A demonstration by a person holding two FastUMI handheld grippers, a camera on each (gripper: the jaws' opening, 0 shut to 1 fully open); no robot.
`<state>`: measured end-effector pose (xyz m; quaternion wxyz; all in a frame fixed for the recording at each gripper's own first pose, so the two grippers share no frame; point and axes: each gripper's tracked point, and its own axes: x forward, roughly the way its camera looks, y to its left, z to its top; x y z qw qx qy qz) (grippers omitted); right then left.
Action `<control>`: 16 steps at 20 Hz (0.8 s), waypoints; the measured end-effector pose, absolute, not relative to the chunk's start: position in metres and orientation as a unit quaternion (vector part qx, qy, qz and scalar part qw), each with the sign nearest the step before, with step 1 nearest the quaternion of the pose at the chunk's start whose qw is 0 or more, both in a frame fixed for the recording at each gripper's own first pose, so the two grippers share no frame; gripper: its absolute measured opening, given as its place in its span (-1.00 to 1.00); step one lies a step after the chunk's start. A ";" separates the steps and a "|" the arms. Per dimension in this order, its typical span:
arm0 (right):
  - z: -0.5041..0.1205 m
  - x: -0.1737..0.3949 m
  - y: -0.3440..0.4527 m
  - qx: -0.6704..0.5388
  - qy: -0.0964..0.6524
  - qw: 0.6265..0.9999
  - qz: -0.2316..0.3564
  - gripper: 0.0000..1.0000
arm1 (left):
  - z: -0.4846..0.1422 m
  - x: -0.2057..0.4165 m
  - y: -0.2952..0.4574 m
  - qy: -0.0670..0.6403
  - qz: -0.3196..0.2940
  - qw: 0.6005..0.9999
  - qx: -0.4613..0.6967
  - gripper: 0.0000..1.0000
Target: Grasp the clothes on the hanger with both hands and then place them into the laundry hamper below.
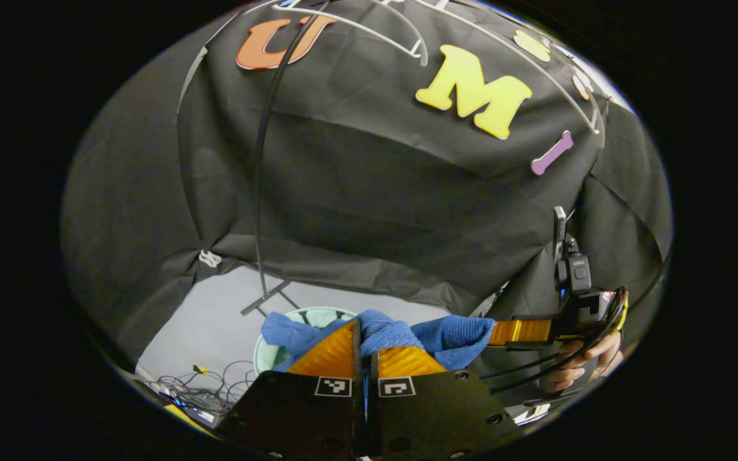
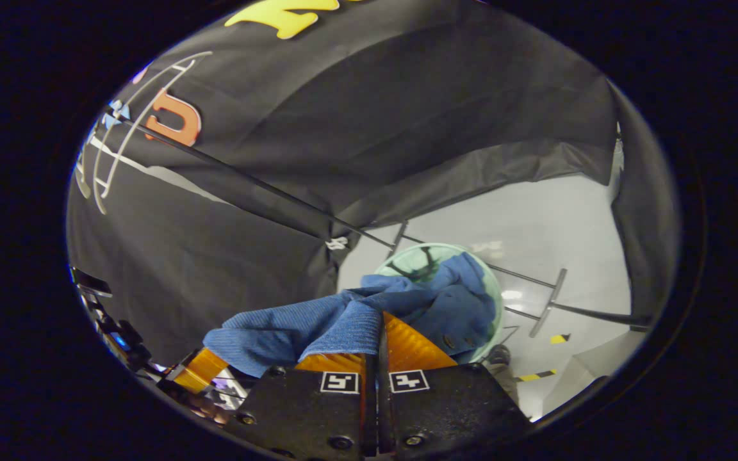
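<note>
Left claw (image 1: 364,351) and right claw (image 2: 382,349), both closed on the blue garment (image 1: 452,339), hold it stretched between them; laundry hamper (image 2: 497,301) lies ahead, below. Lower together before releasing.

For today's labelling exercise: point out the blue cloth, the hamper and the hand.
Blue cloth (image 2: 343,317): right gripper view, its ribbed middle.
Hamper (image 2: 407,259): right gripper view, its green rim.
Hand (image 1: 590,358): left gripper view, its fingers.

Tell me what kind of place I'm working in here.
Likely a staged recording booth, not a home: black cloth wall, pale smooth floor, tangled cables, and a thin black metal garment stand over a mint-green round hamper.
</note>
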<state>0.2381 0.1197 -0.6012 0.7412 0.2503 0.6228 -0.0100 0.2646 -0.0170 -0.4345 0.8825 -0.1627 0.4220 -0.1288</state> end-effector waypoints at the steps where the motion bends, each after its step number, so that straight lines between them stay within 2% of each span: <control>1: -0.609 0.232 0.117 0.236 0.629 0.740 -0.016 -0.91 | -0.441 0.260 -0.017 0.432 -0.127 0.879 -0.158 -0.98; 9: -0.659 0.201 0.105 0.157 0.685 0.710 -0.055 -0.89 | -0.498 0.231 -0.017 0.519 -0.104 0.838 -0.133 -0.98; 11: -0.660 0.198 0.113 0.153 0.698 0.698 -0.045 -0.81 | -0.517 0.225 -0.015 0.541 -0.100 0.827 -0.117 -0.97; 13: -0.655 0.201 0.116 0.149 0.694 0.703 -0.038 -0.48 | -0.537 0.212 -0.005 0.570 -0.085 0.812 -0.094 -0.96; 14: -0.650 0.203 0.112 0.137 0.691 0.709 -0.036 -0.16 | -0.541 0.207 -0.004 0.579 -0.081 0.806 -0.094 -0.93; 15: -0.645 0.203 0.104 0.120 0.685 0.718 -0.035 -0.07 | -0.540 0.207 -0.007 0.582 -0.080 0.803 -0.101 -0.87; 16: -0.639 0.207 0.097 0.102 0.676 0.729 -0.032 0.22 | -0.537 0.207 -0.010 0.584 -0.079 0.800 -0.110 -0.56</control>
